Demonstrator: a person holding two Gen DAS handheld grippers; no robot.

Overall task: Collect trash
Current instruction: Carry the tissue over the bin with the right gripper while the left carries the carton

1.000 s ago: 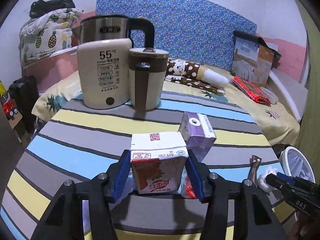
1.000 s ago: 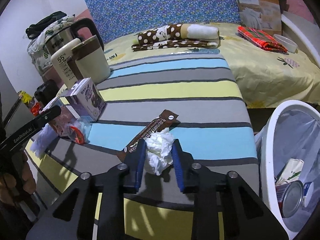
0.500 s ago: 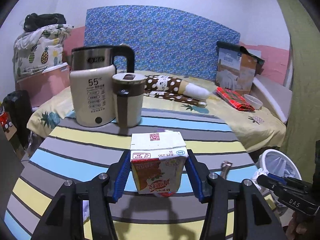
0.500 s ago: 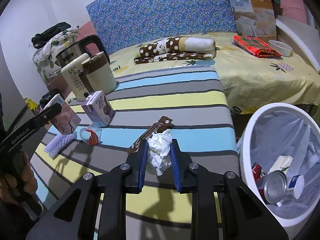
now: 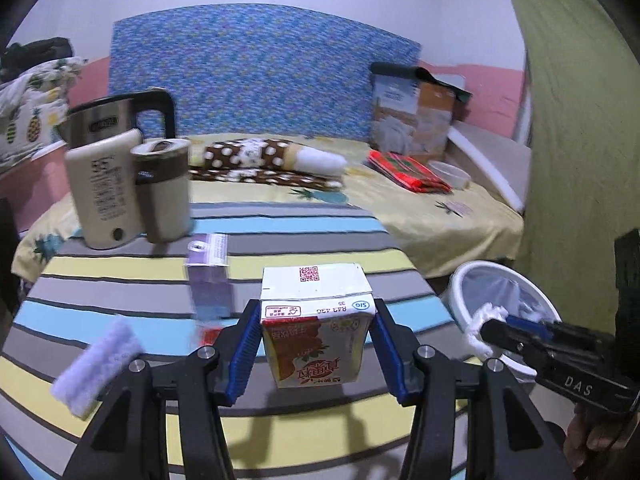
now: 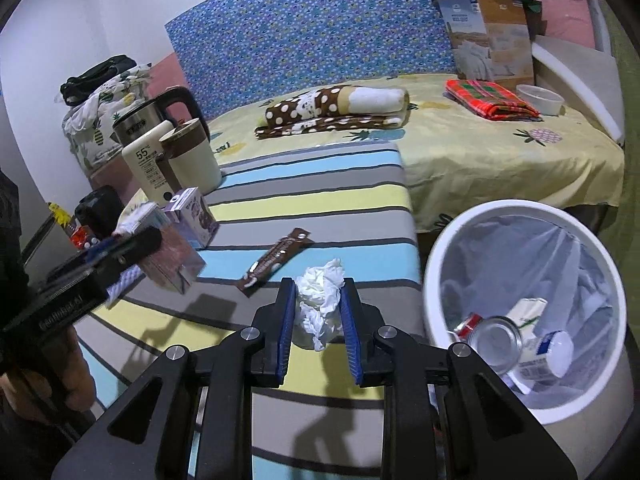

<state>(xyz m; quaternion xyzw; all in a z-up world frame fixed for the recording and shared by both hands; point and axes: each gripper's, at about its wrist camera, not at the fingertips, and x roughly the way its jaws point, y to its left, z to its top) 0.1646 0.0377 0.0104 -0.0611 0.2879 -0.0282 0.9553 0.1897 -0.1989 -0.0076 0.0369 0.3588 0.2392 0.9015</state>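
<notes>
My left gripper (image 5: pixel 316 344) is shut on a red and yellow drink carton (image 5: pixel 316 332) and holds it above the striped table (image 5: pixel 120 272). My right gripper (image 6: pixel 318 312) is shut on a crumpled white tissue (image 6: pixel 320 300), raised over the table's right edge beside the white trash bin (image 6: pixel 440 248). The bin also shows in the left wrist view (image 5: pixel 460 280). It holds a can (image 6: pixel 496 340) and cartons. A purple carton (image 6: pixel 194 216), a brown wrapper (image 6: pixel 276 258) and a pale lilac sponge (image 5: pixel 96 364) lie on the table.
A kettle (image 5: pixel 104 184) and a brown-lidded mug (image 5: pixel 162 196) stand at the table's far left. Behind the table is a bed (image 6: pixel 500 152) with a spotted blanket (image 6: pixel 336 108), a red cloth (image 6: pixel 488 96) and a box (image 6: pixel 488 36).
Both grippers have lifted with their loads and swung right toward the bin. The bin now fills more of the right wrist view.
</notes>
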